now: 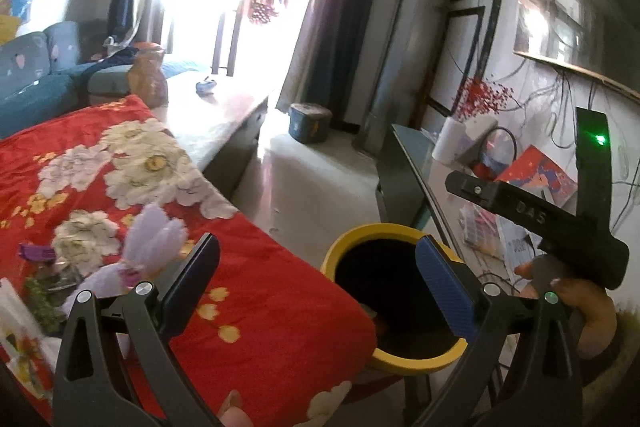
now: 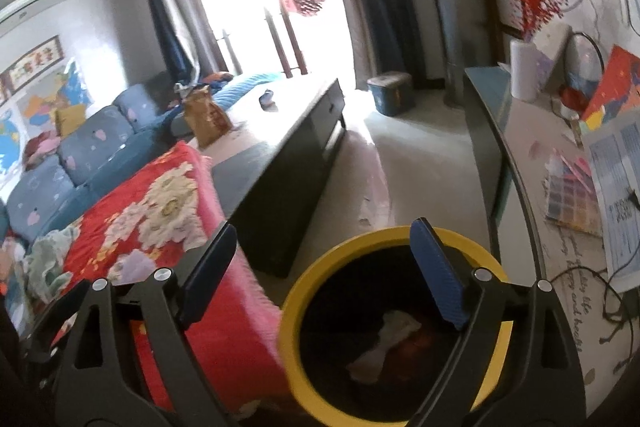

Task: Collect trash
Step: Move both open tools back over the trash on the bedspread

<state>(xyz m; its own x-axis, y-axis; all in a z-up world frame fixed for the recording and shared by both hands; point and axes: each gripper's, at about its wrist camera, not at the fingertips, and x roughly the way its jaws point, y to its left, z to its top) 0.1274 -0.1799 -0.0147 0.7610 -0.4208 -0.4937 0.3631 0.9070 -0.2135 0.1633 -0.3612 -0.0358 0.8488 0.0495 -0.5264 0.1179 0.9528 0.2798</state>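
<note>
Yellow-rimmed bin (image 2: 394, 323), crumpled trash (image 2: 384, 343) inside

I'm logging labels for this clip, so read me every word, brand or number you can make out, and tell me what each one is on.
"DAS": raised letters on the right gripper's black body, seen from the left wrist.
Cursive writing on the glass side table: too blurred to read surely.
Framed calligraphy on the far wall: too small.
Printed sheet on that table: too small.
Yellow-rimmed bin: no text visible.
</note>
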